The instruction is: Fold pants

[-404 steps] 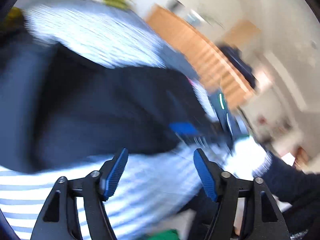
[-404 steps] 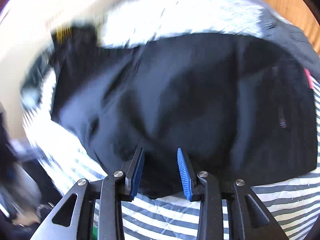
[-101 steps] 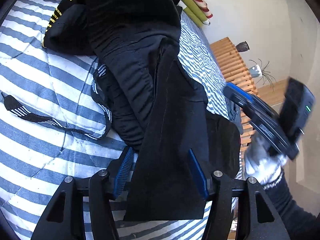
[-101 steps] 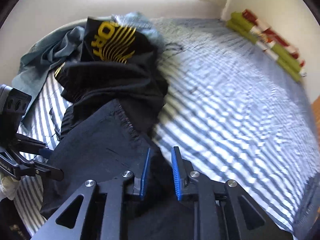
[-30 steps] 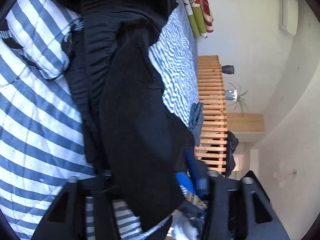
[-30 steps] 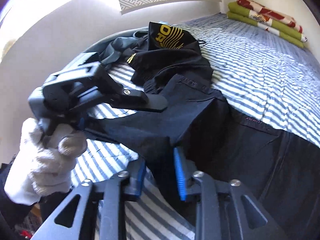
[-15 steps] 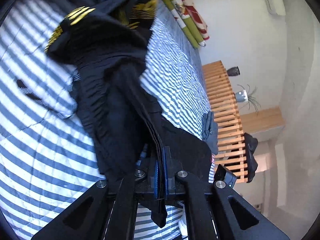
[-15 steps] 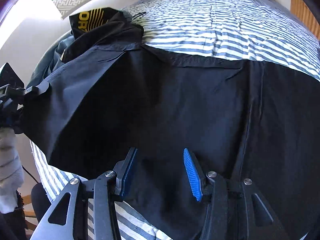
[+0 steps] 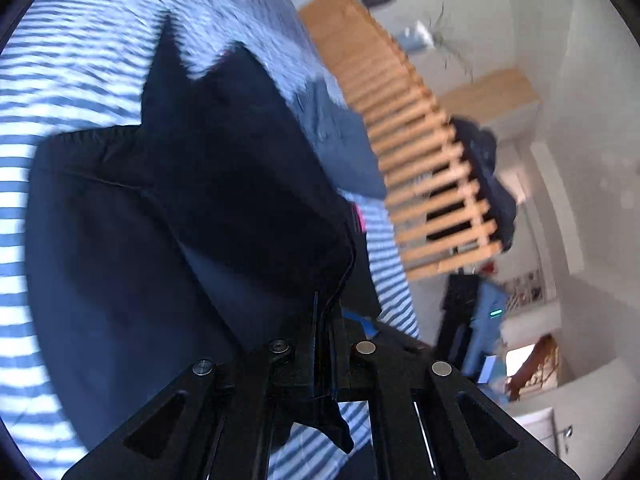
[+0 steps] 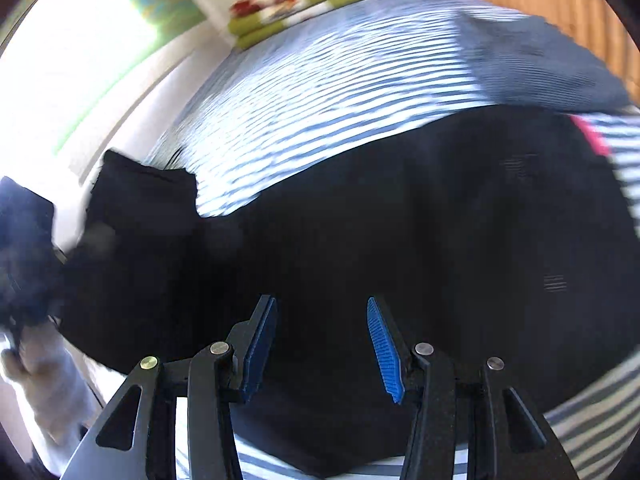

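Note:
Black pants (image 9: 168, 208) lie spread on a blue-and-white striped bedspread (image 9: 68, 60). My left gripper (image 9: 326, 320) is shut on an edge of the pants, and the cloth hangs down between its fingers. In the right wrist view the pants (image 10: 400, 216) fill the middle, with a small pink tag (image 10: 592, 136) at the right edge. My right gripper (image 10: 320, 344) hovers open over the near part of the pants with nothing between its blue pads (image 10: 384, 356). At the far left of that view, blurred, a gloved hand (image 10: 36, 364) holds the other gripper.
A slatted wooden bed end (image 9: 408, 152) with dark clothes draped on it stands to the right. A grey-blue folded garment (image 10: 532, 60) lies on the bed beyond the pants. Stacked green and red cushions (image 10: 304, 4) sit at the head by the wall.
The left gripper has swung over with the pants edge still clamped, laying the cloth across the bed. The right gripper stays open above the pants. Both views have shifted and are blurred.

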Motion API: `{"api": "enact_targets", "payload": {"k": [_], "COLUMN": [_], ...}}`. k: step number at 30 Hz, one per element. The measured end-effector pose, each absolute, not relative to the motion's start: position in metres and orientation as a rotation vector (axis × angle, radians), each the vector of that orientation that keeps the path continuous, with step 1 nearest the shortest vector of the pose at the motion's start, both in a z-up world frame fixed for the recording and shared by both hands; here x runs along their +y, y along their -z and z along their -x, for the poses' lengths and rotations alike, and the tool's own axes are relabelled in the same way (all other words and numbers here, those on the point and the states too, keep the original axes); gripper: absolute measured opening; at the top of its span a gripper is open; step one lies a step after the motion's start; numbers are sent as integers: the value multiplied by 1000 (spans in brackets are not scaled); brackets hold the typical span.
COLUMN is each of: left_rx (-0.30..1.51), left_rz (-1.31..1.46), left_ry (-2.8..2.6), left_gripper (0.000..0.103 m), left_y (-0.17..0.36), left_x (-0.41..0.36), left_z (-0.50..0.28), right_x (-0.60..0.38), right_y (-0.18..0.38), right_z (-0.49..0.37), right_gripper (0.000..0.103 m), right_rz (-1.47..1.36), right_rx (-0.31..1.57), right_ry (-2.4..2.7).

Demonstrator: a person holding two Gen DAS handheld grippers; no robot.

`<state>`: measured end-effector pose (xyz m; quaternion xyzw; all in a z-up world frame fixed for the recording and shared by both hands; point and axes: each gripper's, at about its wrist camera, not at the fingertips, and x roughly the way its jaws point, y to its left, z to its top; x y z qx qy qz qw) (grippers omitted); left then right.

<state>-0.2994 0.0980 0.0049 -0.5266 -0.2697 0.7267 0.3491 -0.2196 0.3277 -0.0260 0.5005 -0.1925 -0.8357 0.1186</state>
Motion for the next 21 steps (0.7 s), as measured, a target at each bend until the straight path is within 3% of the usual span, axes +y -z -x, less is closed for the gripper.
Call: {"api": "enact_targets", "payload": {"k": [3,7,11,17,21], "left_rx": [-704,-590,-456,-346,-228], "left_rz": [1501,1415,1396,1488,1511], "left_ry": [-1760,-1868,-2006,-2060,-2063], "left_gripper": [38,52,55,55,55], "left_y": [31,8,-3,24,35], "left_x": [133,108,59,29,44], "left_z": [301,272,239,213,206], "right_x": [370,396,396,376,379], "right_y": [38,51,56,67,67], "right_z": [223,228,236,235,228], "right_gripper": [43,44,44,44,44], "right_rz": [-1508,-1543,-1560,-1663,-1703], "right_rx": [-638,-705,-663,-507,-569], "right_ry": [2448,2408,2387,2355,2307]}}
